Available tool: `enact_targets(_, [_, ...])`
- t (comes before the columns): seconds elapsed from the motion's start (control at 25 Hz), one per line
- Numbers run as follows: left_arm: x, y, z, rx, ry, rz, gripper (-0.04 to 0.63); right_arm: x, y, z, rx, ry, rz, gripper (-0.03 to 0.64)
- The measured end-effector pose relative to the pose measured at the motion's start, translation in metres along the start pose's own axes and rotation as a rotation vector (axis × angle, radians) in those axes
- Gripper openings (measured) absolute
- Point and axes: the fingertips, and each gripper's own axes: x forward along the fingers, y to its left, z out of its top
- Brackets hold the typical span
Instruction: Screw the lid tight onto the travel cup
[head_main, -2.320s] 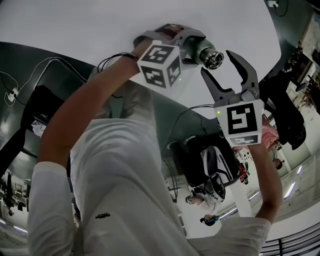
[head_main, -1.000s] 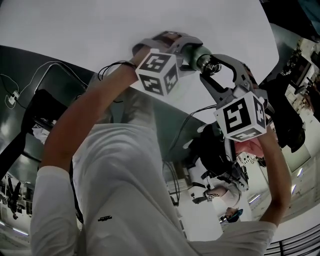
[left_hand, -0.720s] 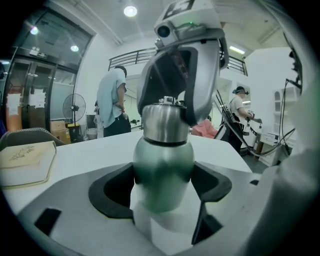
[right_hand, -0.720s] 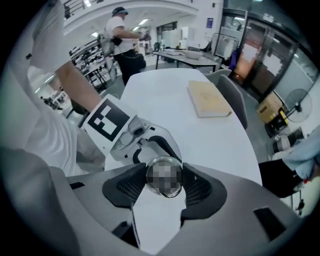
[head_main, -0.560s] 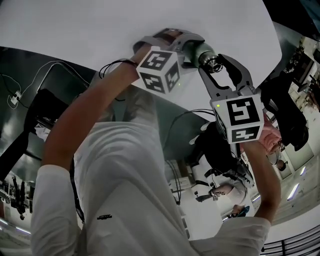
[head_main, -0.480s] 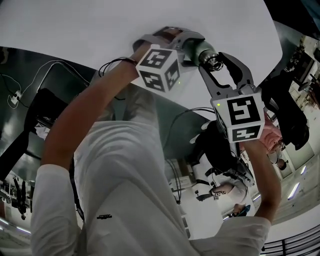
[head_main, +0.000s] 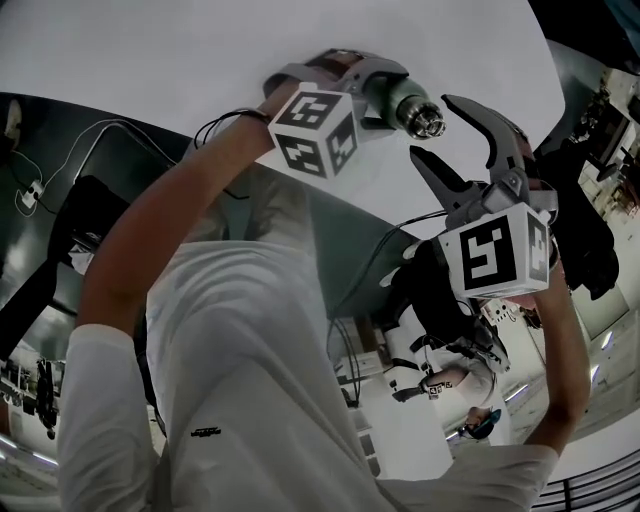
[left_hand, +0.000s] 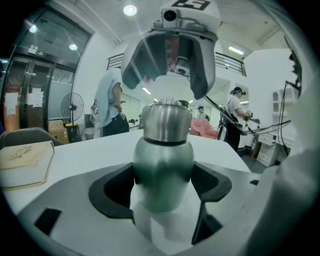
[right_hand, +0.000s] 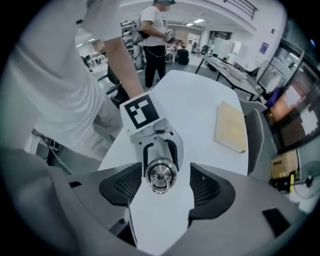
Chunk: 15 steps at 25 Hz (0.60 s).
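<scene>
The travel cup (left_hand: 162, 170) has a green body and a steel lid (left_hand: 165, 122) with a ring on top. My left gripper (left_hand: 162, 192) is shut on the cup's body and holds it on its side above the white table (head_main: 150, 50). In the head view the cup (head_main: 392, 92) points its lid (head_main: 425, 122) at my right gripper (head_main: 431, 127). The right gripper's jaws are opening. In the right gripper view, the lid (right_hand: 160, 175) lies between the right gripper's (right_hand: 161, 189) pads, with a gap on each side.
A pale flat board (right_hand: 231, 127) lies on the table beyond the cup, and shows at the left in the left gripper view as a board (left_hand: 25, 160). People stand past the table's far edge (left_hand: 112, 107). Cables and a chair lie on the floor (head_main: 60, 220).
The right gripper's jaws were closed round the lid and turning with it. They have now spread off the lid, and the gripper has rolled and drawn back a little. The left gripper still holds the cup.
</scene>
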Motion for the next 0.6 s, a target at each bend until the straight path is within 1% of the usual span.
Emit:
enact_targets(0.12, [0.0, 0.001, 0.001, 0.001, -0.002, -0.001, 0.345, -0.001, 0.005, -0.002, -0.19, 0.033, 0.074, 0.268])
enact_targets(0.24, [-0.001, 0.001, 0.0, -0.001, -0.001, -0.003, 0.345, 0.004, 0.01, -0.002, -0.386, 0.039, 0.122, 0.268])
enact_targets(0.36, [0.0, 0.001, 0.0, -0.003, 0.001, -0.007, 0.345, 0.013, 0.016, -0.013, -0.578, 0.098, 0.17, 0.267])
enact_targets(0.44, [0.0, 0.001, 0.001, -0.001, -0.001, -0.007, 0.345, 0.018, 0.02, -0.019, -0.641, 0.125, 0.206, 0.267])
enact_targets(0.48, [0.0, 0.001, 0.002, -0.001, -0.001, -0.006, 0.345, 0.02, 0.02, -0.019, -0.657, 0.121, 0.208, 0.267])
enact_targets(0.52, [0.0, 0.0, 0.002, -0.003, 0.0, -0.006, 0.345, 0.022, 0.02, -0.018, -0.669, 0.112, 0.201, 0.241])
enact_targets(0.6, [0.0, -0.001, 0.002, -0.006, 0.0, -0.006, 0.345, 0.023, 0.02, -0.018, -0.677, 0.108, 0.184, 0.224])
